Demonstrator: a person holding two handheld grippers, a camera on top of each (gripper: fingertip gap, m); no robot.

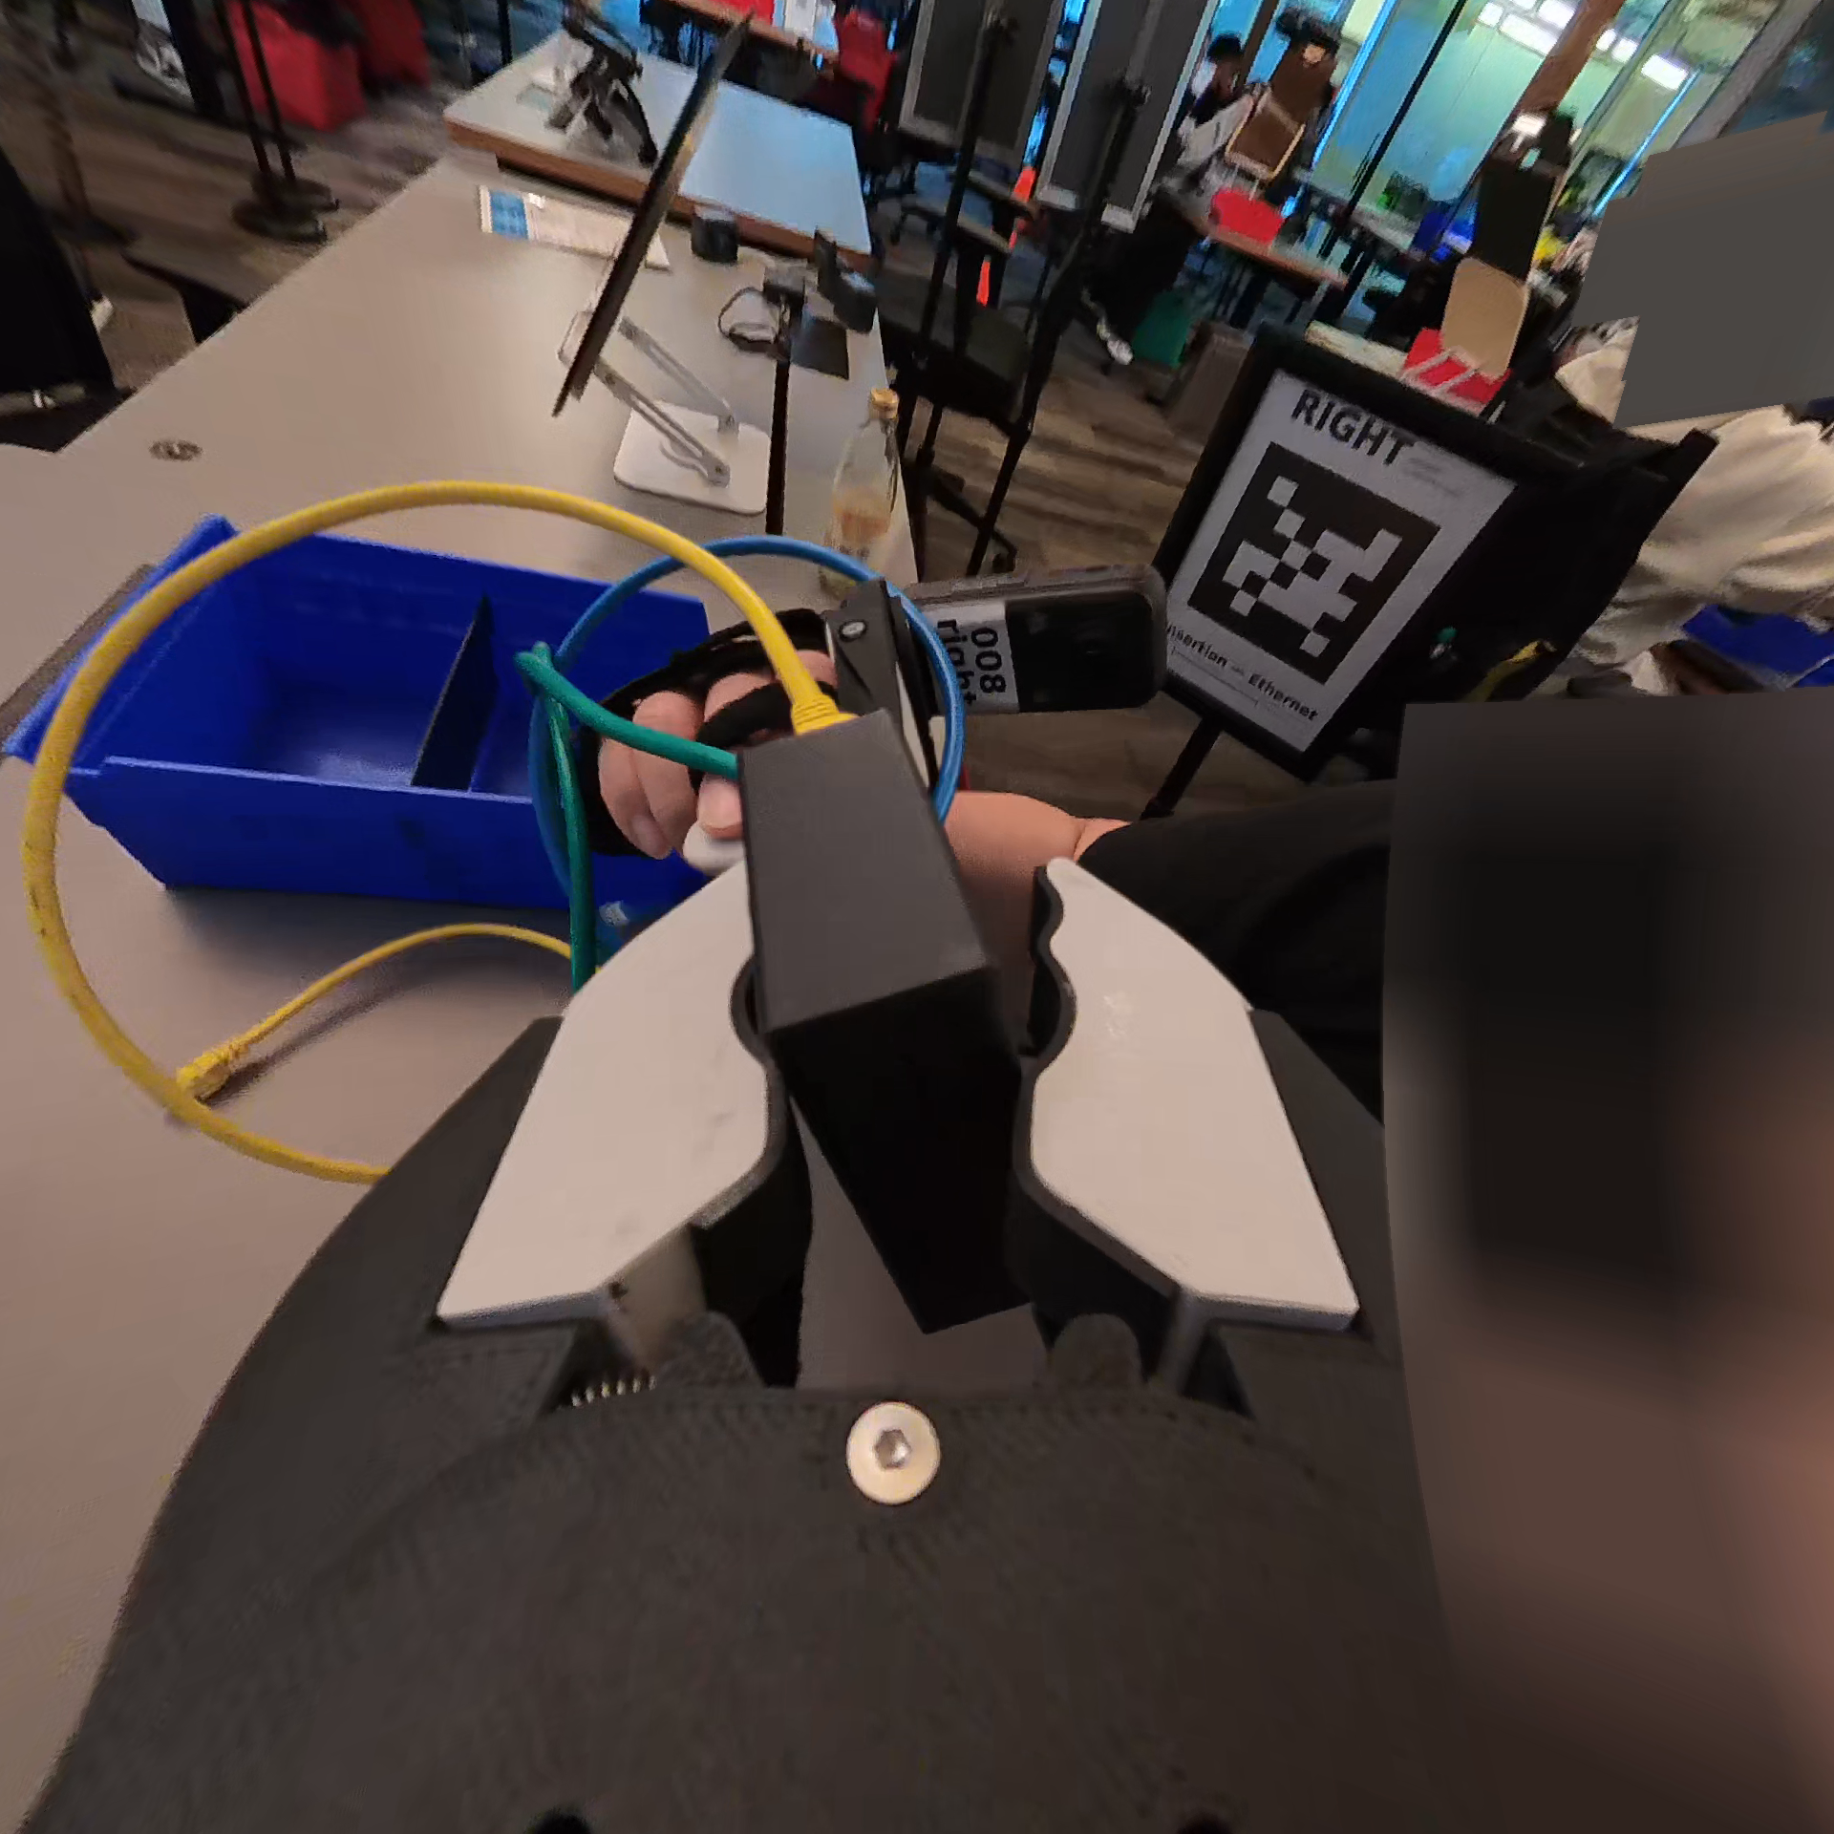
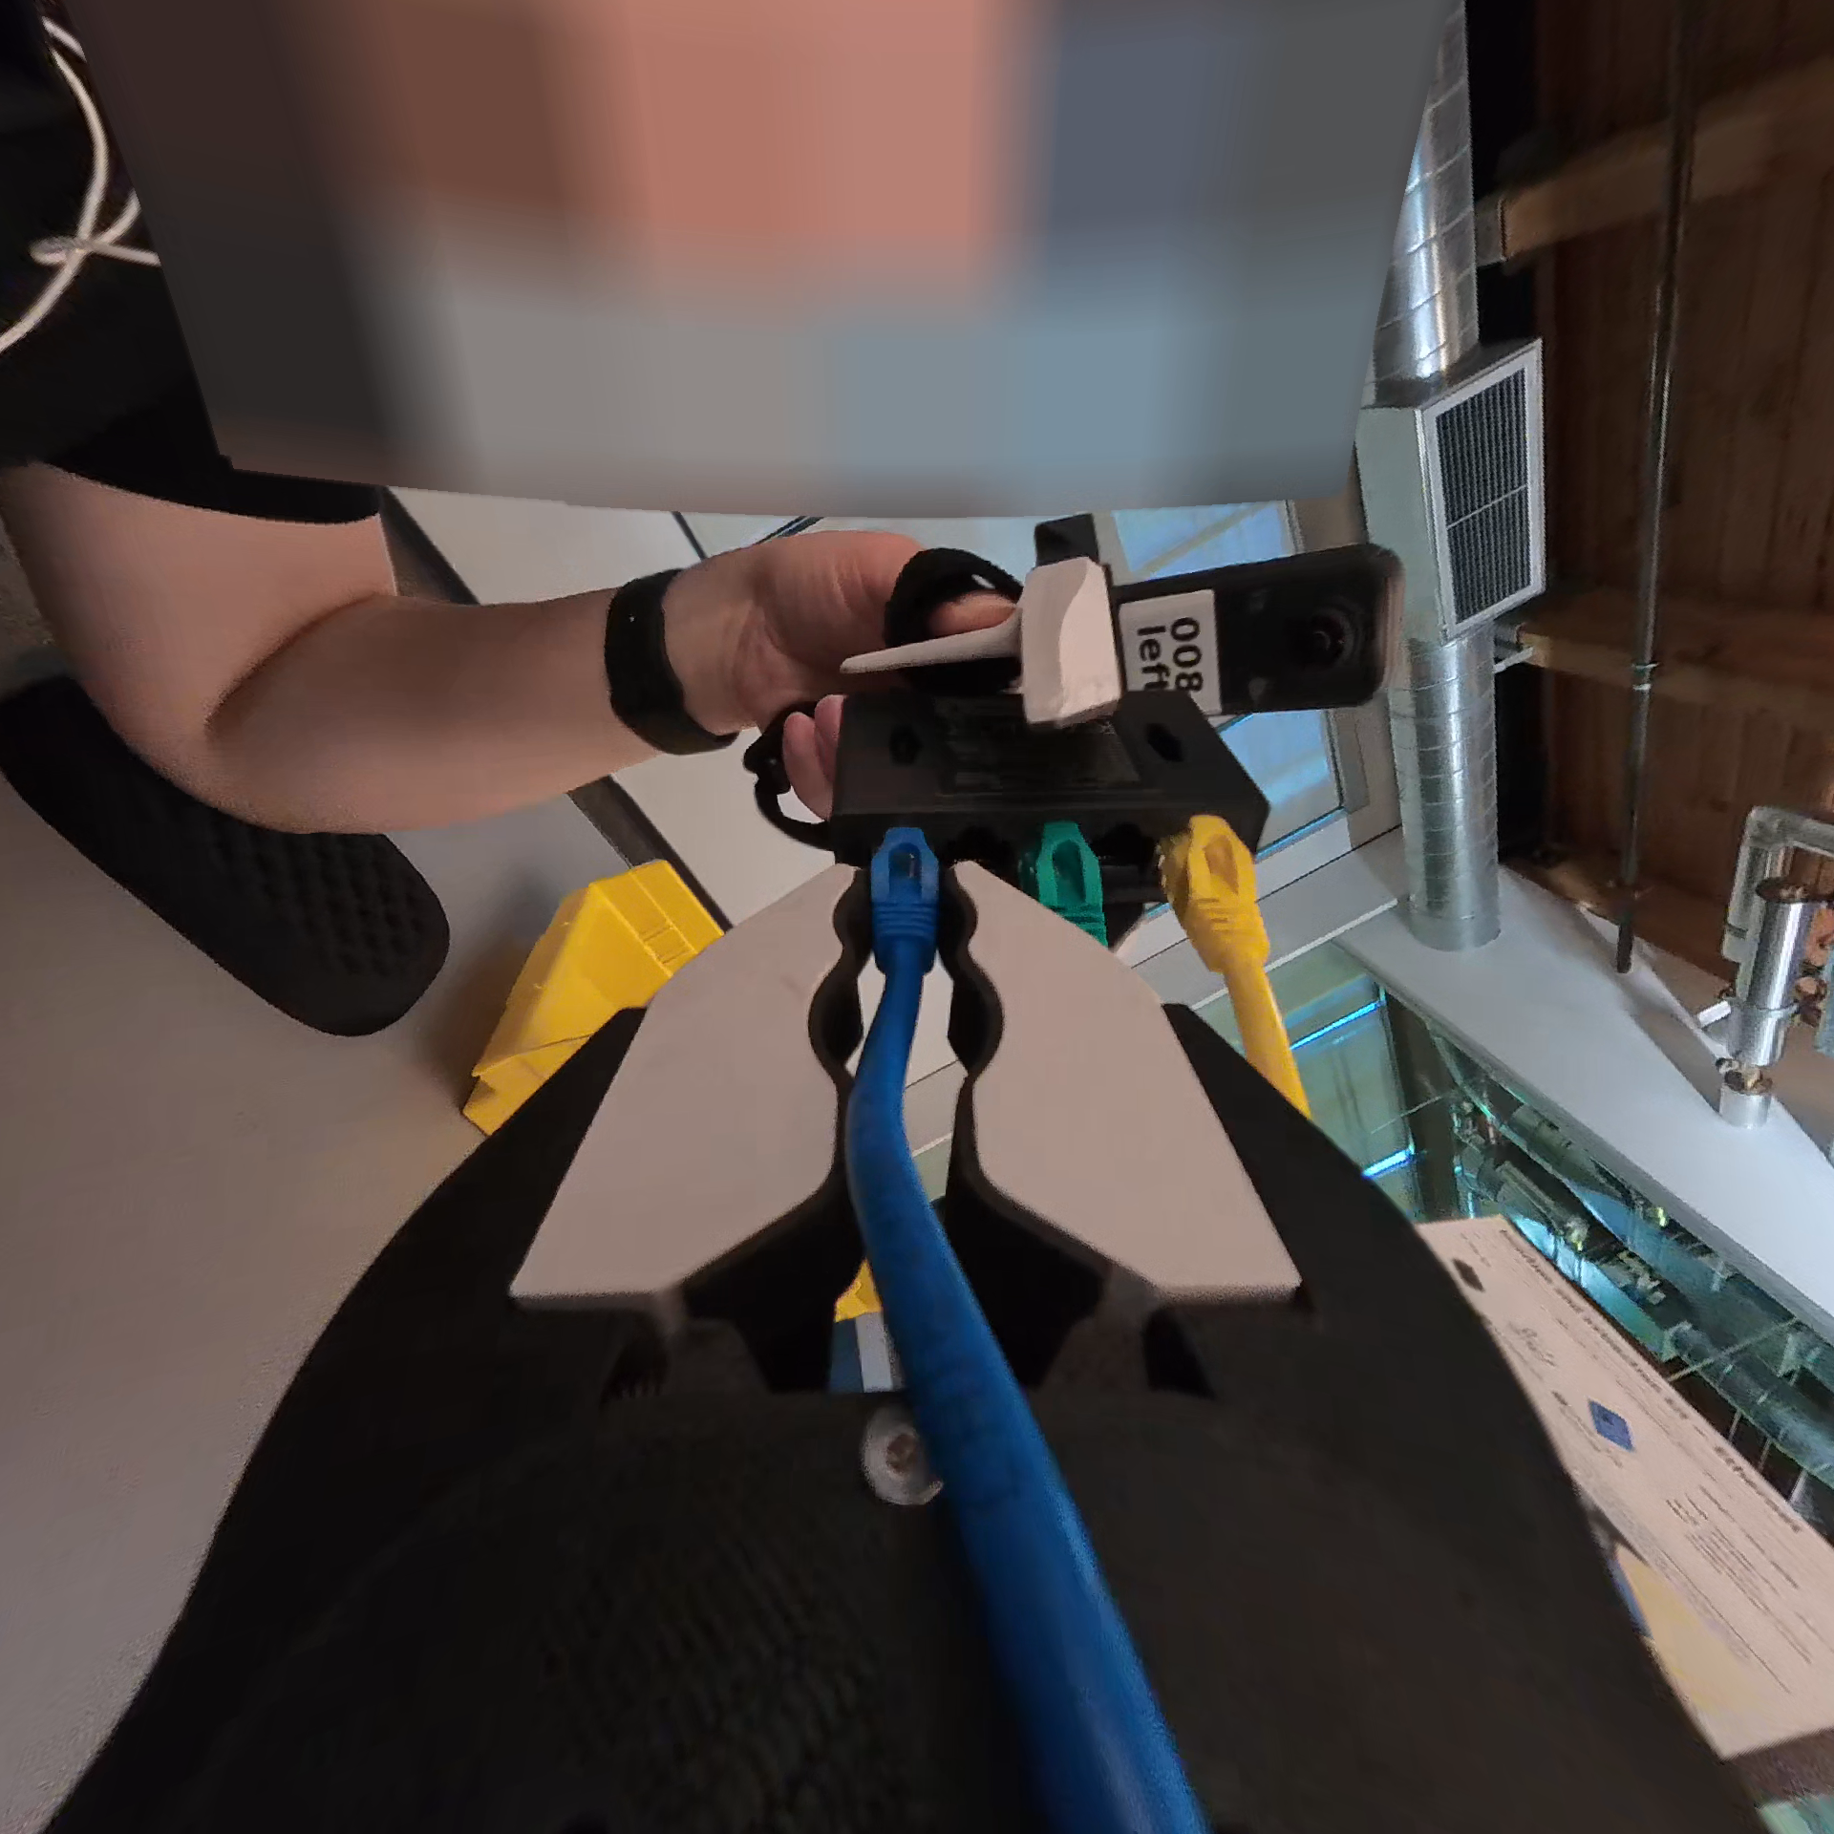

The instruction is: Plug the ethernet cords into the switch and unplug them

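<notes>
My left gripper (image 1: 893,883) is shut on the black switch (image 1: 844,824) and holds it above the table, ports facing away. In the right wrist view the switch (image 2: 1032,774) has a blue plug (image 2: 903,883) in its left port, a green plug (image 2: 1067,873) in the middle and a yellow plug (image 2: 1216,893) at the right. My right gripper (image 2: 908,893) is shut on the blue plug's boot, right at the port. The blue cord (image 2: 893,1141) runs back between its fingers. The yellow cord (image 1: 447,496) and green cord (image 1: 576,715) loop off to the left.
An empty blue bin (image 1: 298,695) with a divider sits on the grey table (image 1: 298,397). The yellow cord's free plug (image 1: 208,1072) lies in front of it. A glass bottle (image 1: 863,486), a stand (image 1: 685,437) and a marker board (image 1: 1310,556) are behind. A yellow block (image 2: 586,982) lies below. Less than 4 cm separates the two grippers' tips.
</notes>
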